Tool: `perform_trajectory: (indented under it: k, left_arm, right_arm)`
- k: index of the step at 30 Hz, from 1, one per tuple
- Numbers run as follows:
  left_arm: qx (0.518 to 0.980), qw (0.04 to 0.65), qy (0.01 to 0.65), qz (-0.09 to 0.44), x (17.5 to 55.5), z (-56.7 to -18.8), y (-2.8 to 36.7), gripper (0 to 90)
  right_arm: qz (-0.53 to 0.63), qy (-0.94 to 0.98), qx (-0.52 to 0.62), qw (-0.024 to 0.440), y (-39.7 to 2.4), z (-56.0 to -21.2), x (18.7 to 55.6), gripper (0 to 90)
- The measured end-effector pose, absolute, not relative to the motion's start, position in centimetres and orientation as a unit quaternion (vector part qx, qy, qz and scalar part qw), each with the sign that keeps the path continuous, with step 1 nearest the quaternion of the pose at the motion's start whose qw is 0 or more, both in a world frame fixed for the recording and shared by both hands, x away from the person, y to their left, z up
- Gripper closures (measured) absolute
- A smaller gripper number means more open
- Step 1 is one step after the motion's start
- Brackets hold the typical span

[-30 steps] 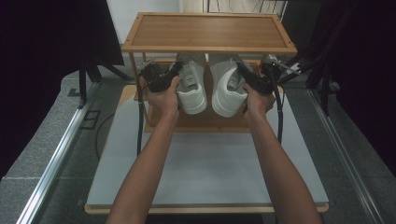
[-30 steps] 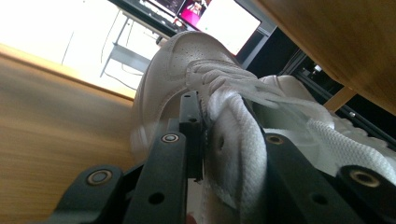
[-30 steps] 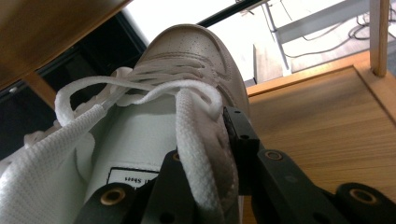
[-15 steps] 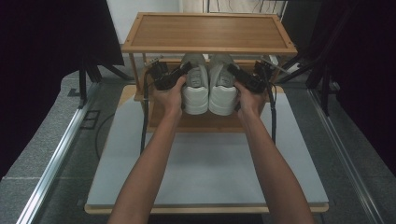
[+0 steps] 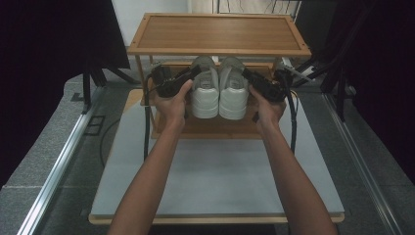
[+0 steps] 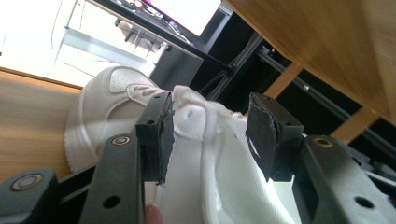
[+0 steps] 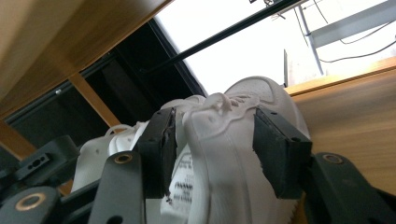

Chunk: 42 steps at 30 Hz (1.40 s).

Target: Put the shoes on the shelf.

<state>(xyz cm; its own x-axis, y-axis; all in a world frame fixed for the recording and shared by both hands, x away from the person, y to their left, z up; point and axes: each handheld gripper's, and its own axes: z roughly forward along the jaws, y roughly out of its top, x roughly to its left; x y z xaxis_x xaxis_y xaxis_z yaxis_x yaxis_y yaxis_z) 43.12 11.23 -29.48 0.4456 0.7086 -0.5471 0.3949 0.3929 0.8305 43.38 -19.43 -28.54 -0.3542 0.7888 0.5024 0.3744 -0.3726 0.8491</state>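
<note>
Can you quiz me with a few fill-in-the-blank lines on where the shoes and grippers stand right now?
1. The two white leather sneakers stand side by side on the ____ shelf of the wooden two-tier rack.
2. The colour of both sneakers is ____.
3. The left gripper has the collar of one sneaker between its jaws, which have just been ____.
4. The right gripper straddles the other sneaker's ____ end.

Missing words: lower; white; opening; heel
</note>
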Motion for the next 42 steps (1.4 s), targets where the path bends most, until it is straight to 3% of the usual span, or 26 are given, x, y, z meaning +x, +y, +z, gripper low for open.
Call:
perform_trajectory:
  k: [5,11,20,25,33,36,42]
  left_arm:
    - [0.553,0.653,0.501,0.132,41.1,-29.5,12.0,53.5]
    - [0.579,0.646,0.477,0.141,38.2,-29.8,12.4,55.2]
    - [0.63,0.625,0.43,0.164,34.7,-30.7,11.4,60.1]
    - [0.655,0.611,0.416,0.156,34.6,-31.6,9.8,63.4]
    - [0.651,0.612,0.418,0.167,34.6,-31.7,9.5,64.2]
    - [0.648,0.614,0.419,0.164,34.6,-31.8,9.6,63.9]
    - [0.647,0.616,0.419,0.161,34.7,-31.8,9.7,64.1]
  right_arm:
    - [0.613,0.555,0.527,0.196,-20.4,-28.1,41.4,54.1]
    - [0.604,0.599,0.482,0.208,-20.6,-28.5,38.2,68.2]
    - [0.594,0.655,0.424,0.194,-19.3,-29.8,35.1,79.0]
    - [0.578,0.675,0.405,0.215,-18.2,-30.0,35.0,80.1]
    - [0.557,0.682,0.403,0.25,-17.7,-29.7,35.1,82.1]
    - [0.553,0.678,0.409,0.26,-17.6,-29.6,35.4,78.2]
    - [0.555,0.674,0.419,0.248,-17.6,-29.6,36.1,78.3]
